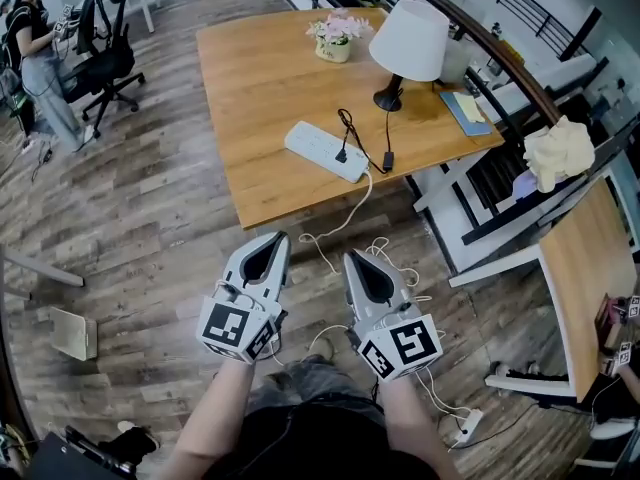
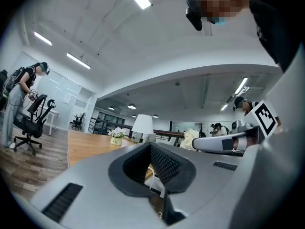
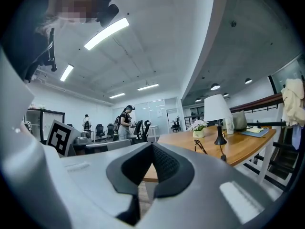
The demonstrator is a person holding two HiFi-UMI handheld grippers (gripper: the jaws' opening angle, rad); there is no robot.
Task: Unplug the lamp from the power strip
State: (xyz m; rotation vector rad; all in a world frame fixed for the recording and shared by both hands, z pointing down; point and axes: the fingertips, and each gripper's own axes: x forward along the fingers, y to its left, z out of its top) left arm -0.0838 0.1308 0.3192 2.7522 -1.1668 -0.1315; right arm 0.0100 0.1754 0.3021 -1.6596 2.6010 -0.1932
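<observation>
On the wooden table (image 1: 262, 88) lies a white power strip (image 1: 326, 150) with a black plug (image 1: 342, 154) in it. A black cord (image 1: 347, 123) loops from the plug toward the lamp (image 1: 408, 43), which has a white shade and a black base. My left gripper (image 1: 268, 246) and right gripper (image 1: 358, 264) hover over the floor in front of the table, well short of the strip, both shut and empty. The left gripper view shows the left gripper (image 2: 151, 145) and the lamp (image 2: 142, 126) far off. The right gripper view shows the right gripper (image 3: 152, 146) and the lamp (image 3: 215, 111).
A flower pot (image 1: 337, 40) and a blue notebook (image 1: 466, 112) also sit on the table. The strip's white cable (image 1: 345, 218) hangs to the floor. White chairs (image 1: 480, 193) and a second table (image 1: 585, 268) stand right; a person at an office chair (image 1: 105, 58) is far left.
</observation>
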